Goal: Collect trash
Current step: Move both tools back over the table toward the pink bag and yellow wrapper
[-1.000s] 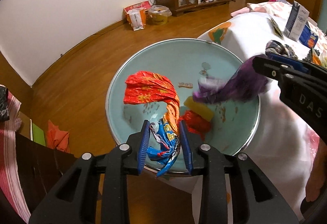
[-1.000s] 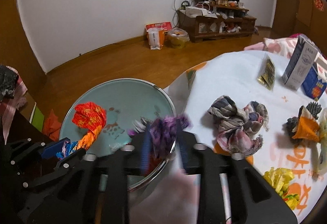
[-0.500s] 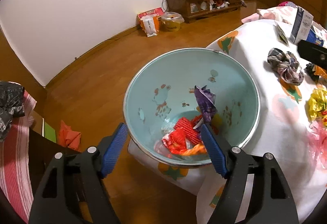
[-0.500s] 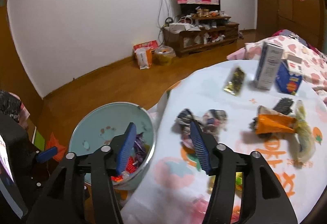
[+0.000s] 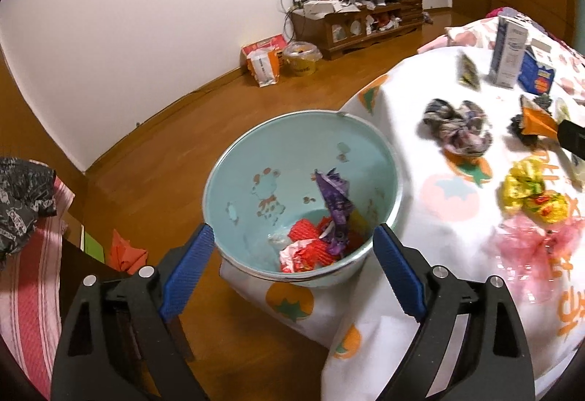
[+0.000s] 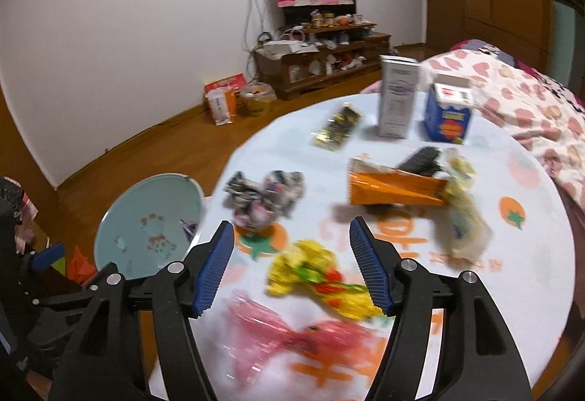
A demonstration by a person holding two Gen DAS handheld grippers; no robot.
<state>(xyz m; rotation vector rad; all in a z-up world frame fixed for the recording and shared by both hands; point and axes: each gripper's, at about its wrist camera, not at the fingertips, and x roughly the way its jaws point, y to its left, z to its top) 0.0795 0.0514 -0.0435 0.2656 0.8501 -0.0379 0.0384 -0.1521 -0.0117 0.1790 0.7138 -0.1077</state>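
A light blue basin (image 5: 256, 167) stands at the table's left edge and holds red wrappers (image 5: 310, 247) and a purple wrapper (image 5: 334, 200). My left gripper (image 5: 292, 269) is open and empty just in front of the basin. My right gripper (image 6: 292, 267) is open and empty over the table, above a yellow wrapper (image 6: 314, 269) and a pink wrapper (image 6: 292, 331). The basin also shows at the left of the right wrist view (image 6: 146, 214). On the table lie a grey crumpled wrapper (image 6: 263, 196), an orange packet (image 6: 395, 187) and a pale yellow bag (image 6: 464, 214).
A white carton (image 6: 396, 97), a blue carton (image 6: 448, 114) and a dark gold packet (image 6: 336, 127) stand at the table's far side. The white tablecloth (image 5: 438, 276) hangs over the edge. A bed with a pink cover (image 6: 530, 116) is at the right. Wooden floor lies beyond.
My left gripper opened and dropped the red and blue wrapper into the basin, then drew back. My right gripper let the purple wrapper fall in and swung right over the table.
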